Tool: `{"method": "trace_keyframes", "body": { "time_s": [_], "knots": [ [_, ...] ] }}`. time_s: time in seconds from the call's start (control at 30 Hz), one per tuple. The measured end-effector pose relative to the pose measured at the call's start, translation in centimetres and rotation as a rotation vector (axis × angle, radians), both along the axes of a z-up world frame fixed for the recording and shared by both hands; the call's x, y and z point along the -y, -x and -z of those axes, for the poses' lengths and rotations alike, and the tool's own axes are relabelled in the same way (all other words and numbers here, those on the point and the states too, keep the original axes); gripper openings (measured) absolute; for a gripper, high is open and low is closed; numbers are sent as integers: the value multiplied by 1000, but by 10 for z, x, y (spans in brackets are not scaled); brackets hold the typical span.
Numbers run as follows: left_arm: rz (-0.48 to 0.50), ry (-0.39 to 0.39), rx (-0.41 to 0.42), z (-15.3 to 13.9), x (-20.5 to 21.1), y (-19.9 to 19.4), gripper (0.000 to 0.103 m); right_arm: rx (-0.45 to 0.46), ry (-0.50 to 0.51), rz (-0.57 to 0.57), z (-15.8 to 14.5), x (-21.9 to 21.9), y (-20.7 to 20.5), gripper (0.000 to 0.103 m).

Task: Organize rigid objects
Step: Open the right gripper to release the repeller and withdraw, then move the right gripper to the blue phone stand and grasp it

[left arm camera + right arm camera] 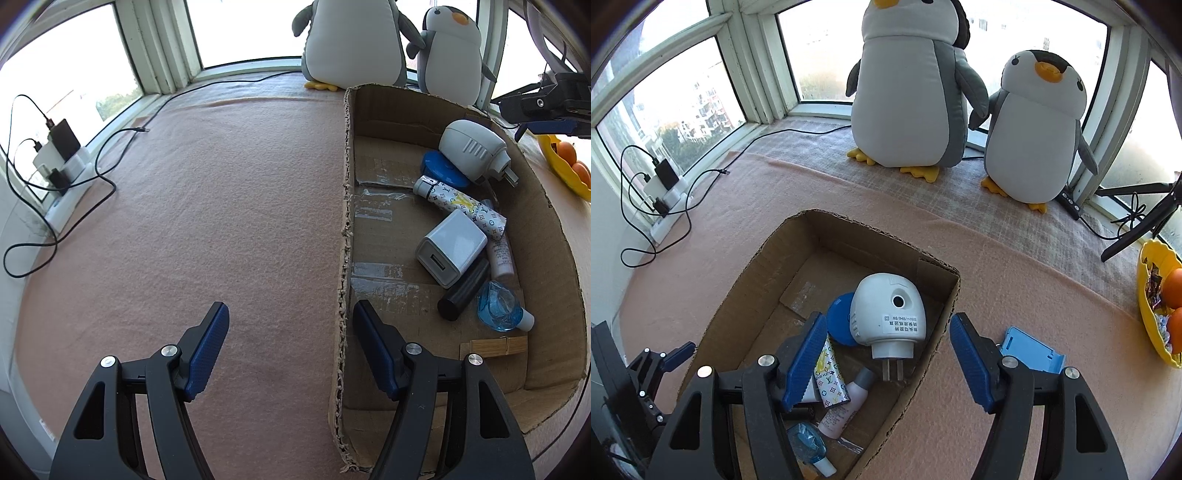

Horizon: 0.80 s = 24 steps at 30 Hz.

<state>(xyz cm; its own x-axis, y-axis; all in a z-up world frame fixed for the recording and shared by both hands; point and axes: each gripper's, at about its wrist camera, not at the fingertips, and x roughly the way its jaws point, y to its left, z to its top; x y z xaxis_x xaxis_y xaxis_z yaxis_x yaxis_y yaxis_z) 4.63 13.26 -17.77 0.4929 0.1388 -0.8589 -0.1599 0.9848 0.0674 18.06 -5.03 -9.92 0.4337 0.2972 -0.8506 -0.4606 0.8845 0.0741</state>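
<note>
A cardboard box (347,206) (945,332) holds several items: a white plug-in device (472,147) (886,314), a blue round case (439,166) (838,325), a patterned tube (465,206) (829,380), a white USB charger (450,247), a black cylinder (463,290), a blue bottle (498,304) (809,446) and a wooden block (493,347). A blue flat case (1030,349) lies on the pink cloth right of the box. My left gripper (290,314) is open and empty over the box's left wall. My right gripper (888,328) is open and empty above the box's right side.
Two plush penguins (908,81) (1038,125) stand at the window behind the box. A yellow bowl with oranges (1160,302) sits at the right. A power strip with chargers and cables (62,158) lies at the left. A black tripod (1137,221) stands at the far right.
</note>
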Motion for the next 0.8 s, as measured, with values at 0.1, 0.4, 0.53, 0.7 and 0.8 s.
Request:
{"method": "trace_keyframes", "body": {
  "time_s": [0.1, 0.4, 0.53, 0.7, 0.8],
  "knots": [
    [1, -2, 0, 0, 0, 0, 70, -1, -43, 32, -11, 23, -1, 65],
    [2, -3, 1, 0, 0, 1, 70, 1, -88, 157, -26, 94, -6, 65],
    [3, -5, 1, 0, 1, 1, 70, -1, -57, 181, -21, 116, -7, 65],
    [5, -13, -1, 0, 2, 0, 70, -14, -6, 162, -4, 133, -9, 65],
    [6, -15, -2, 0, 2, 0, 70, -18, 42, 125, 9, 135, -10, 65]
  ]
}}
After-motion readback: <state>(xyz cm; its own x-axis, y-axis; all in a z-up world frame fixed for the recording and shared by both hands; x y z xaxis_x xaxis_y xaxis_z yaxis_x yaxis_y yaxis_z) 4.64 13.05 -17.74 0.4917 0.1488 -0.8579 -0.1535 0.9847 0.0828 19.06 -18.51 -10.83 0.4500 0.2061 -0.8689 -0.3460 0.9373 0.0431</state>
